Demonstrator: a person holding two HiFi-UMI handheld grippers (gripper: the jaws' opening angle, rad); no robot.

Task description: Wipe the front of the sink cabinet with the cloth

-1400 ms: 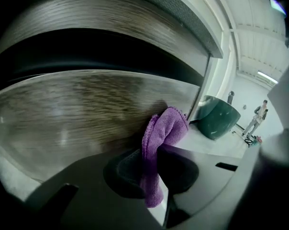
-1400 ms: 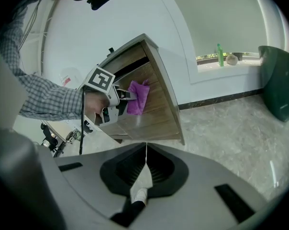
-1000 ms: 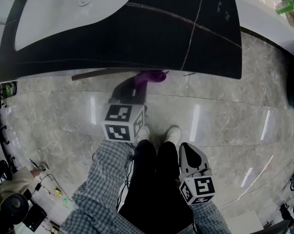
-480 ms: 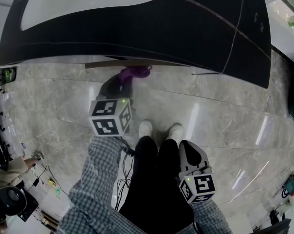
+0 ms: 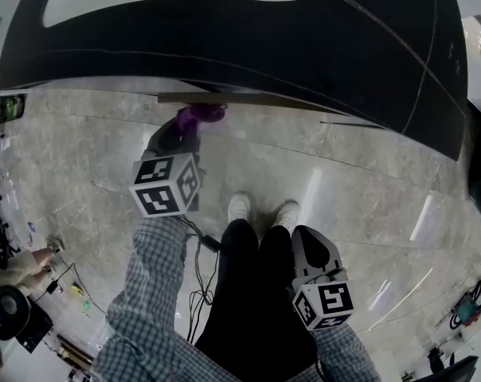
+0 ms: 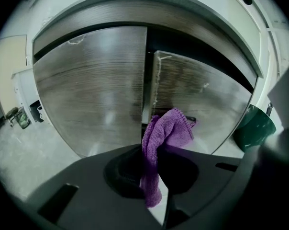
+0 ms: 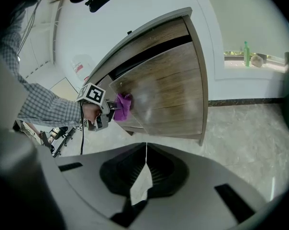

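Observation:
My left gripper (image 6: pixel 151 176) is shut on a purple cloth (image 6: pixel 166 133) and presses it against the wooden front of the sink cabinet (image 6: pixel 96 85), near the gap between its two doors. In the head view the cloth (image 5: pixel 194 115) sits just under the black countertop (image 5: pixel 224 46), ahead of the left gripper (image 5: pixel 175 136). The right gripper view shows the left gripper (image 7: pixel 104 110) and cloth (image 7: pixel 124 105) on the cabinet front (image 7: pixel 163 90) from the side. My right gripper (image 5: pixel 308 243) hangs by the person's leg, shut with nothing held (image 7: pixel 145 166).
A dark green bin (image 6: pixel 252 128) stands right of the cabinet. A green bottle (image 7: pixel 245 51) sits on a far ledge. The person's white shoes (image 5: pixel 239 208) stand on the marble floor. Cables and gear (image 5: pixel 17 317) lie at the left.
The left gripper has carried the cloth leftward along the cabinet front. The right gripper has stayed by the leg.

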